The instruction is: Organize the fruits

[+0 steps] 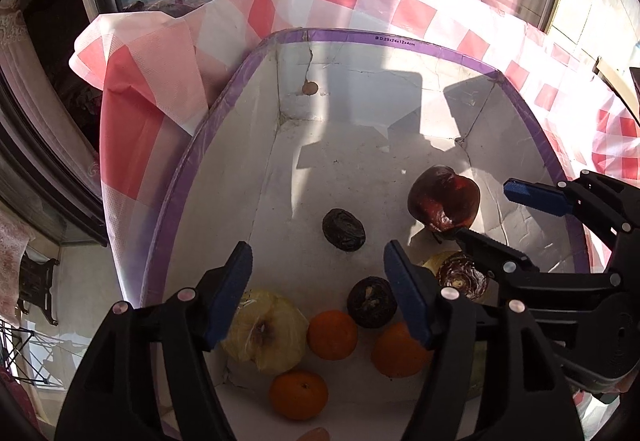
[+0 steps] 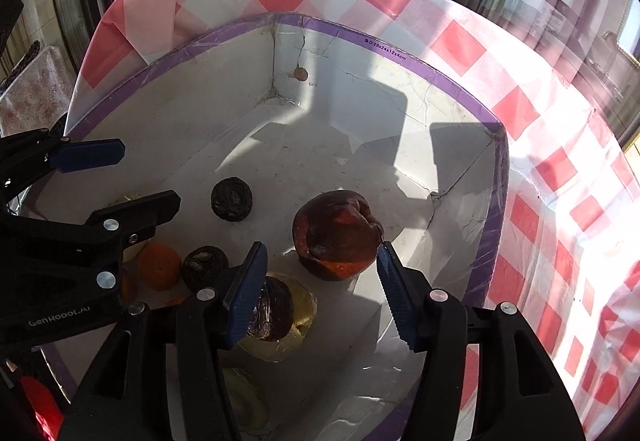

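Right wrist: apple (image 2: 338, 237) just beyond open gripper (image 2: 322, 281).

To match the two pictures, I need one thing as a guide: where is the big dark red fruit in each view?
Left wrist: red fruit right of centre, beside the right gripper.
Right wrist: red fruit at centre, just beyond the open right gripper.
Shared landmark: the box rim's printed size label.

Bright window sunlight, hard shadows, glare right, fisheye-warped edges
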